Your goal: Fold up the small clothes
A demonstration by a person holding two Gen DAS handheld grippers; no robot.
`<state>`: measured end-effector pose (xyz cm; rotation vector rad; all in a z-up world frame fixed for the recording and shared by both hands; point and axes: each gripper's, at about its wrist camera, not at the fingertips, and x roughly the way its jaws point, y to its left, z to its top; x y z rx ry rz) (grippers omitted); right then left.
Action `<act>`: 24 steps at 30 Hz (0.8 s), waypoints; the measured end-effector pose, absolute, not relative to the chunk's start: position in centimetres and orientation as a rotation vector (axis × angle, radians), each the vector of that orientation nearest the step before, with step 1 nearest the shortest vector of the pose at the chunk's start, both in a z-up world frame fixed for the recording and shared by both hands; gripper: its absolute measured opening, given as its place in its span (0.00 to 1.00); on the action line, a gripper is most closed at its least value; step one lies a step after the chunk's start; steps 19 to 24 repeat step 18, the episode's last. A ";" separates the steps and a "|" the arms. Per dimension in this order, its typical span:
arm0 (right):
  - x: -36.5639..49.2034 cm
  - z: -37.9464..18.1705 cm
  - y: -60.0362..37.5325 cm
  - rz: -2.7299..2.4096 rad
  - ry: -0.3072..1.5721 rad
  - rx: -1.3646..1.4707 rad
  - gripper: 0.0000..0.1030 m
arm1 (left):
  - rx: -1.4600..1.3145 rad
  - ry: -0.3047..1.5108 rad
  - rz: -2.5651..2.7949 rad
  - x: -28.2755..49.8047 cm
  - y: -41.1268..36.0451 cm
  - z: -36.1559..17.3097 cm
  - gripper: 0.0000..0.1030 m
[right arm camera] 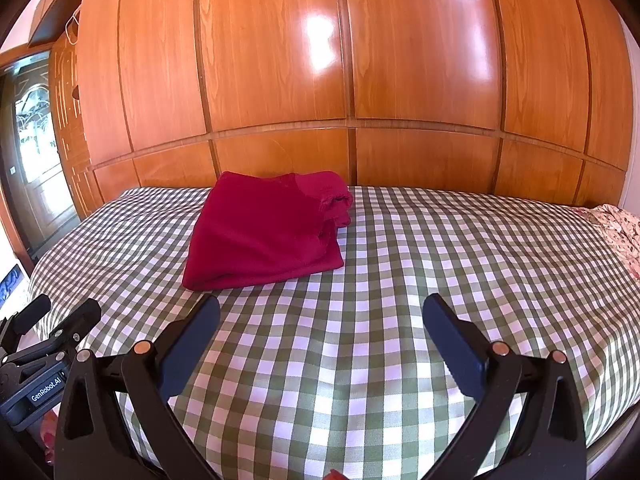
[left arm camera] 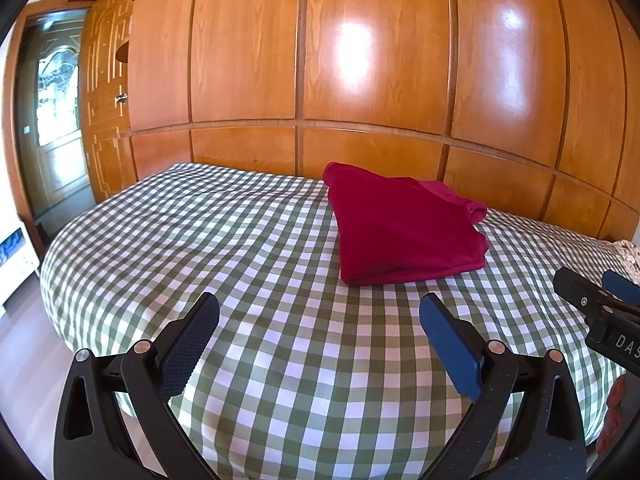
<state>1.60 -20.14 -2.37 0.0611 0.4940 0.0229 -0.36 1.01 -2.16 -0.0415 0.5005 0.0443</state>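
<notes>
One folded red garment [left arm camera: 404, 228] lies flat, long axis running toward the wardrobe [left arm camera: 380, 60].

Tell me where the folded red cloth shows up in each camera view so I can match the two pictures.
Left wrist view: the red cloth lies right of centre on the checked sheet, beyond the open left tongs.
Right wrist view: the red cloth lies left of centre, beyond the open right tongs.
Shared landmark: the wood panel wall behind the bed.
</notes>
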 end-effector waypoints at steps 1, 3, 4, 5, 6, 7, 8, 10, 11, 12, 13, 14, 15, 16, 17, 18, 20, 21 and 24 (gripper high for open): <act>1.6 -2.4 -20.1 0.024 0.495 0.060 0.98 | -0.040 0.501 0.044 -0.3 1.0 -2.2 0.96; 1.6 -2.4 -20.1 0.023 0.495 0.060 0.98 | -0.041 0.505 0.045 -0.3 1.0 -2.2 0.96; 1.6 -2.4 -20.1 0.024 0.497 0.060 0.98 | -0.043 0.506 0.045 -0.4 1.0 -2.2 0.96; 1.6 -2.4 -20.1 0.024 0.498 0.061 0.98 | -0.042 0.507 0.047 -0.3 1.0 -2.3 0.96; 1.7 -2.4 -20.1 0.024 0.498 0.062 0.98 | -0.041 0.510 0.047 -0.3 1.0 -2.3 0.96; 1.7 -2.4 -20.1 0.024 0.497 0.062 0.98 | -0.041 0.514 0.043 -0.3 1.0 -2.3 0.96; 1.7 -2.4 -20.1 0.023 0.498 0.062 0.98 | -0.040 0.517 0.040 -0.2 1.0 -2.3 0.96; 1.7 -2.4 -20.1 0.024 0.498 0.062 0.98 | -0.038 0.523 0.039 -0.2 1.0 -2.4 0.96; 1.7 -2.4 -20.1 0.023 0.498 0.062 0.98 | -0.037 0.526 0.037 -0.1 1.1 -2.5 0.96; 1.7 -2.5 -20.1 0.023 0.500 0.062 0.98 | -0.035 0.529 0.035 0.0 1.1 -2.6 0.96; 1.8 -2.5 -20.1 0.023 0.502 0.063 0.98 | -0.032 0.535 0.033 0.1 1.1 -2.7 0.96; 1.8 -2.6 -20.1 0.023 0.504 0.063 0.98 | -0.031 0.543 0.028 0.2 1.1 -2.8 0.96; 1.8 -2.6 -20.1 0.023 0.506 0.064 0.98 | -0.031 0.550 0.024 0.4 1.1 -2.9 0.96; 1.9 -2.7 -20.2 0.022 0.509 0.065 0.98 | -0.032 0.560 0.020 0.6 1.1 -3.1 0.96; 1.9 -2.8 -20.2 0.022 0.512 0.066 0.98 | -0.035 0.572 0.018 0.8 1.2 -3.3 0.96; 2.0 -2.9 -20.3 0.020 0.517 0.067 0.98 | -0.038 0.584 0.018 1.1 1.4 -3.6 0.96; 2.0 -2.9 -20.3 0.020 0.517 0.067 0.98 | -0.038 0.584 0.018 1.1 1.4 -3.6 0.96; 2.0 -2.9 -20.3 0.020 0.517 0.067 0.98 | -0.038 0.584 0.018 1.1 1.4 -3.6 0.96; 2.0 -2.9 -20.3 0.020 0.517 0.067 0.98 | -0.038 0.584 0.018 1.1 1.4 -3.6 0.96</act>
